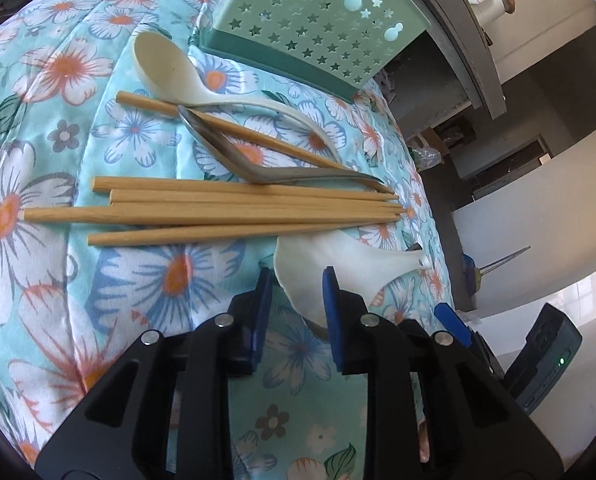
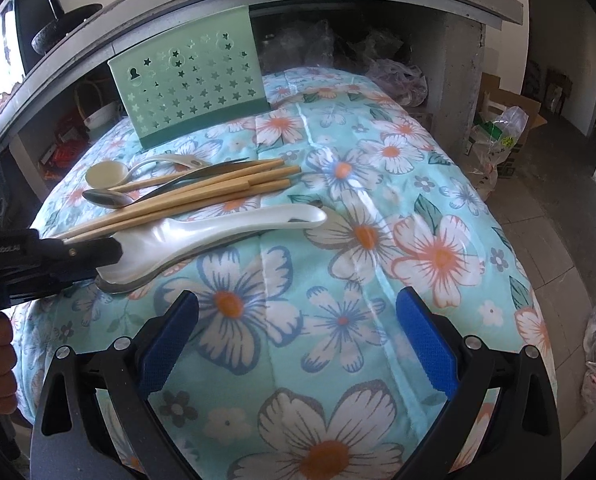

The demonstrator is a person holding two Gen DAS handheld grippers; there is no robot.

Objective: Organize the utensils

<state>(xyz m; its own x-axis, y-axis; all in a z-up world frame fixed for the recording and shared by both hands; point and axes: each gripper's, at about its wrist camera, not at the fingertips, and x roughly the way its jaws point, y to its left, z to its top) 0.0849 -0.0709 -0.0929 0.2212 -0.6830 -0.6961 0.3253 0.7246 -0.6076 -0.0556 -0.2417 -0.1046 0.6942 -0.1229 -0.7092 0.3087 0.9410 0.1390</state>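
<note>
left claw (image 1: 298, 280) half spread around the bowl of the white spoon (image 1: 337, 268), not clamped. right claw (image 2: 298, 340) released, wide over the flowered cloth (image 2: 377, 240). chopsticks (image 1: 238, 208), metal spoon (image 1: 234, 152) mid-table; green holder (image 2: 190, 92) by far edge.

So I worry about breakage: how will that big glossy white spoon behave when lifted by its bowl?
The white spoon looks glazed and rigid, so probably slippery between the left gripper fingers. Its long handle juts far out, so it may pivot downward. It looks ceramic, likely chipping if dropped, though the quilted cloth should cushion it.
</note>
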